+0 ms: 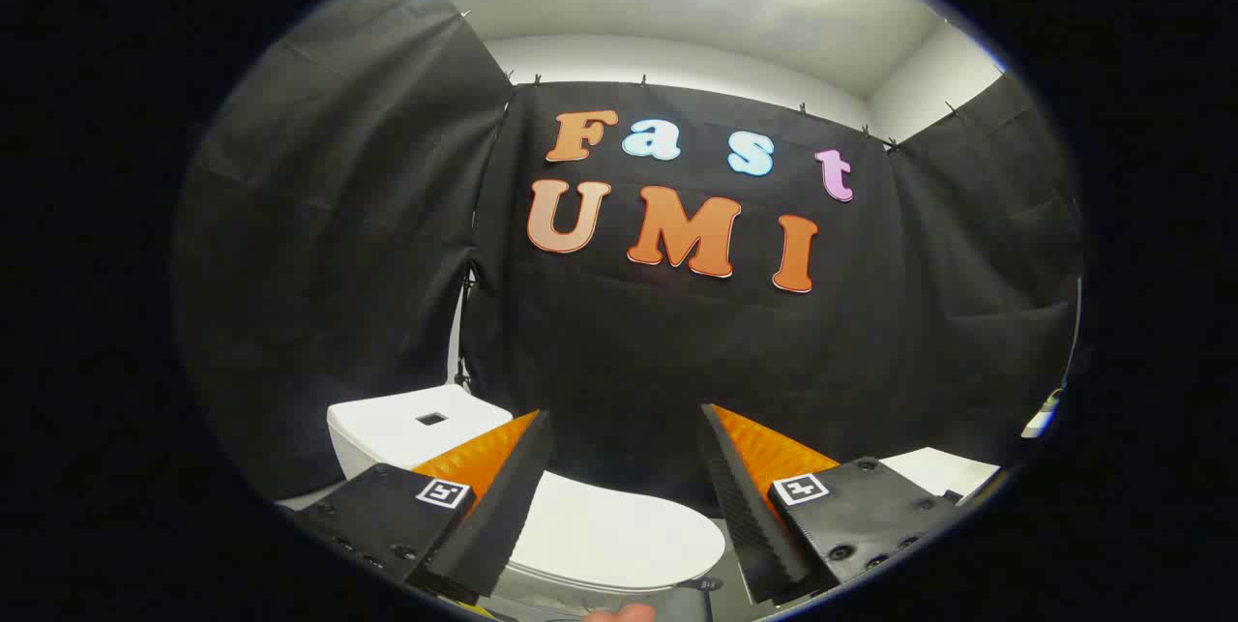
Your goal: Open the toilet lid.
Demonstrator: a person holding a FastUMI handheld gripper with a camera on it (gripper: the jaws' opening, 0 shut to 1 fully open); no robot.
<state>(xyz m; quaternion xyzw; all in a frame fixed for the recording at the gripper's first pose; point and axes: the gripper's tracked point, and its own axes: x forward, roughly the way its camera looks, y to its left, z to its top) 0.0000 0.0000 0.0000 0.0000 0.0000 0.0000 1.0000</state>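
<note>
Gaping wide, the gripper hangs above the closed toilet lid between its fingers.

The toilet lid looks like smooth, glossy plastic, and the tank behind it has the same hard sheen, perhaps ceramic. The gripper stands open, its fingers faced with ribbed, matt pads on matt plastic bodies. The booth wall is matt, creased cloth.
</note>
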